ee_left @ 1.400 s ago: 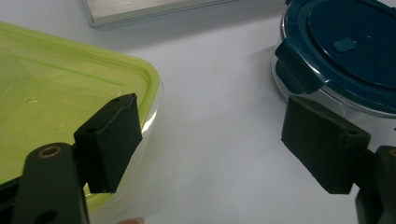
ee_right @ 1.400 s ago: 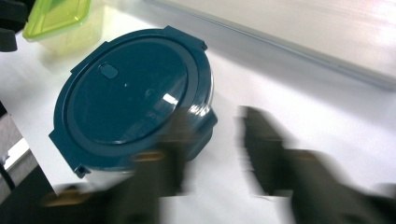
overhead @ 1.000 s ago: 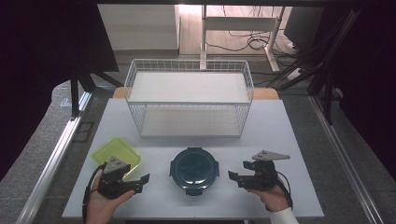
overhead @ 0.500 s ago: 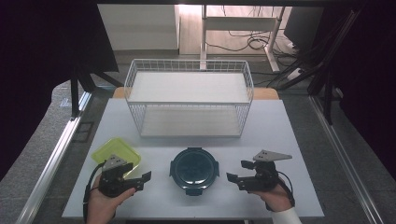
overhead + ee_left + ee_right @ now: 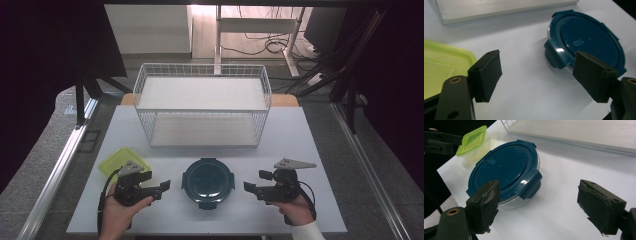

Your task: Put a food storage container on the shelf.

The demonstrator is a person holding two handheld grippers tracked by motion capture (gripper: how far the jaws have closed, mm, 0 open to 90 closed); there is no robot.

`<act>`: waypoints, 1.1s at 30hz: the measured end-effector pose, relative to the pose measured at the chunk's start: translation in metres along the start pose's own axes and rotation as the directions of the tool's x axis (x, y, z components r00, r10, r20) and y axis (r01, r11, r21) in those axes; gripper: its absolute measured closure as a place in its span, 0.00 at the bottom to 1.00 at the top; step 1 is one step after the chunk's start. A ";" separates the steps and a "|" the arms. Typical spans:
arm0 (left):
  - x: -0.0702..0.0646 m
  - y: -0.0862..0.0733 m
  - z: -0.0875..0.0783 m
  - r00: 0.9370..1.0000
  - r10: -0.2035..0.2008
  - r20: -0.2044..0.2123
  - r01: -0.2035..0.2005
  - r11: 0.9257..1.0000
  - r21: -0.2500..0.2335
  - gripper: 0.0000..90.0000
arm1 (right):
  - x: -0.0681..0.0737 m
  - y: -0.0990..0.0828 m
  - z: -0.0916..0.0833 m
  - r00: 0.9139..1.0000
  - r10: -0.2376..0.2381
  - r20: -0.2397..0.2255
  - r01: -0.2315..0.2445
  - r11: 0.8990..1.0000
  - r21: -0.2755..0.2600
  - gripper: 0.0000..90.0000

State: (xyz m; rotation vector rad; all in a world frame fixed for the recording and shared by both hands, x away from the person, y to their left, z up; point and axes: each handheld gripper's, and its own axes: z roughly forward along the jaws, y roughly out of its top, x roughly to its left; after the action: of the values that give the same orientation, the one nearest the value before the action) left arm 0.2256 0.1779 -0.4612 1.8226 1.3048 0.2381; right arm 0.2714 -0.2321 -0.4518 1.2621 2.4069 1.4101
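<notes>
On the white table [image 5: 310,150], both grippers, left gripper [image 5: 162,187] and right gripper [image 5: 248,187], flank the round blue container [image 5: 208,181], jaws wide and empty; best to close in level on opposite clasps.

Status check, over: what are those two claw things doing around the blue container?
Left gripper and right gripper open, flanking, not touching. Round blue-lidded container sits shut on table. Nothing between fingers and it.
</notes>
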 end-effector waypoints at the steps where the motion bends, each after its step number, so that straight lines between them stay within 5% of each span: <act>1: -0.001 0.002 0.002 1.000 -0.005 0.017 0.005 1.000 0.004 0.23 | 0.000 0.000 0.000 1.000 0.006 -0.004 -0.006 1.000 0.001 0.21; 9: -0.009 0.016 0.020 0.996 -0.032 0.088 0.028 0.999 0.041 0.13 | -0.001 0.003 0.009 0.998 0.062 -0.034 -0.061 0.998 0.023 0.19; 23: -0.004 0.025 0.051 0.973 -0.133 0.186 0.114 0.987 0.109 0.05 | 0.003 0.006 0.039 0.992 0.098 -0.081 -0.092 0.993 0.079 0.12; 28: -0.003 0.023 0.058 0.961 -0.175 0.214 0.150 0.981 0.126 0.05 | 0.003 0.005 0.051 0.990 0.125 -0.073 -0.117 0.988 0.100 0.08; 33: -0.004 0.021 0.065 0.959 -0.179 0.221 0.150 0.978 0.144 0.04 | 0.000 0.002 0.060 0.980 0.176 -0.088 -0.166 0.980 0.114 0.08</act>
State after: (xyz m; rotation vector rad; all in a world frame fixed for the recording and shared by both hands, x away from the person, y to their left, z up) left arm 0.2761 0.1388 -0.4848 1.7722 1.3188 -0.1484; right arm 0.2996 -0.1900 -0.4846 1.4921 2.5209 1.4351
